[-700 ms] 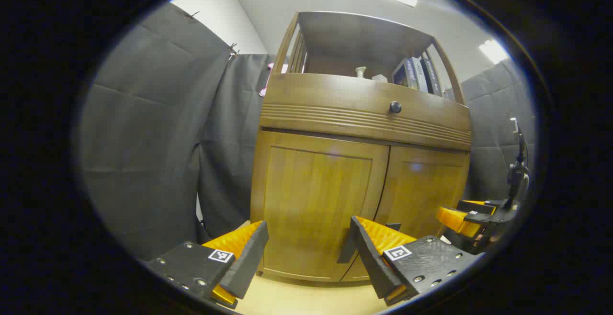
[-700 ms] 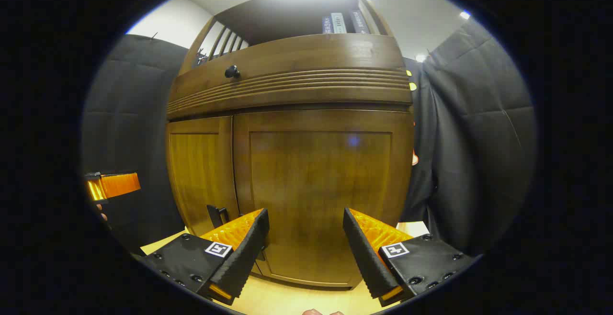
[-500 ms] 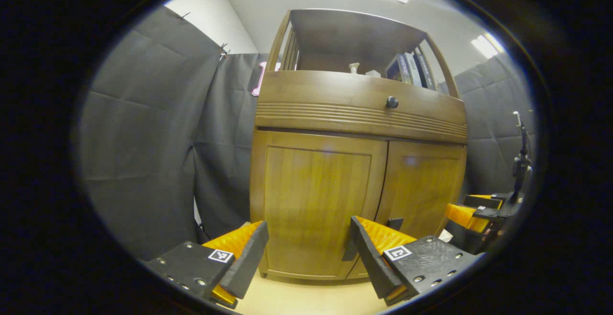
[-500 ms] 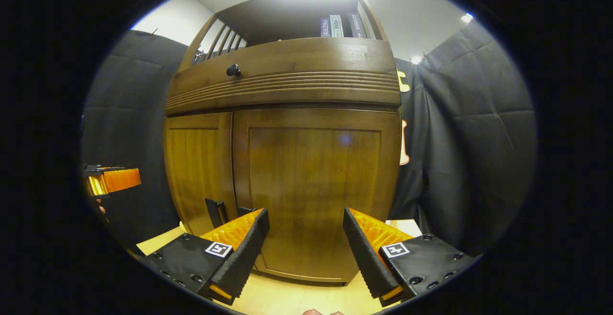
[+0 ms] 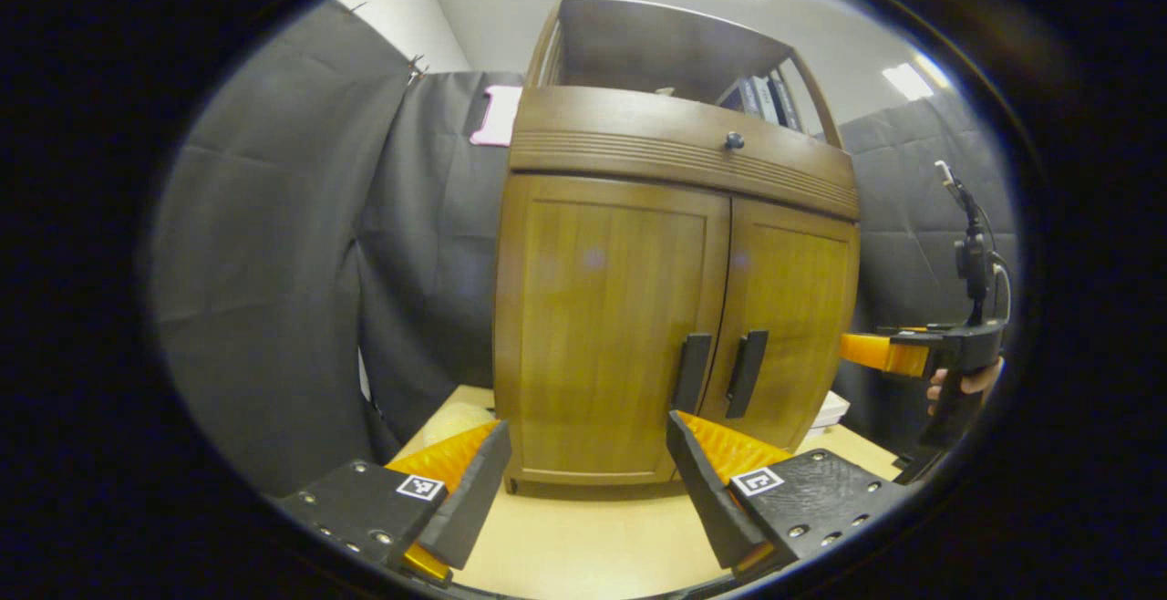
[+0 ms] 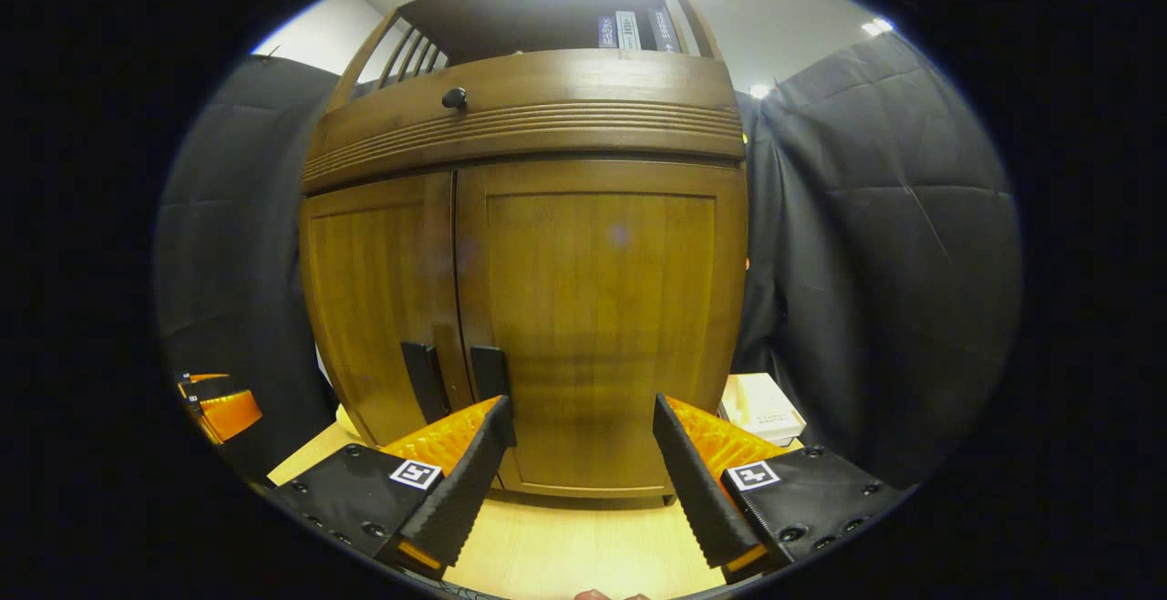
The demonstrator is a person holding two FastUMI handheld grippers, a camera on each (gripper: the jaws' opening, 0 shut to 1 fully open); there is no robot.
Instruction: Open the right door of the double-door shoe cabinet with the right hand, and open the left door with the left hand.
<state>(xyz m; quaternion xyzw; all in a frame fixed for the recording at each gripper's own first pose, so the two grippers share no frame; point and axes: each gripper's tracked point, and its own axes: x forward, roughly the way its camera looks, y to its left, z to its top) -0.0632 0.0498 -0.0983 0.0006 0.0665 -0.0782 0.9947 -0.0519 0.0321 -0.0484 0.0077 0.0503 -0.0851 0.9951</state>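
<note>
Right gripper [image 6: 579, 454]: jaws apart, empty, facing the shoe cabinet's [image 6: 524, 244] right door [image 6: 602, 308].
Left gripper [image 5: 583, 459]: jaws apart, empty, before the left door [image 5: 606, 317].
Key relation: right handle [image 6: 490, 372] lies up-left of the right gripper, long axis vertical; this gripper is nearer it.
Handles: two, flanking the centre seam; left handle [image 5: 691, 372].
Doors: two, both closed.
Drawer knob [image 6: 453, 98]: one.

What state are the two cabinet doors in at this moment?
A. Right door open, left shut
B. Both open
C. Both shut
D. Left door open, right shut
C: in the right gripper view the left door and right door sit flush, meeting at the middle seam, and the right hand-held gripper is open, short of the handles.
</note>
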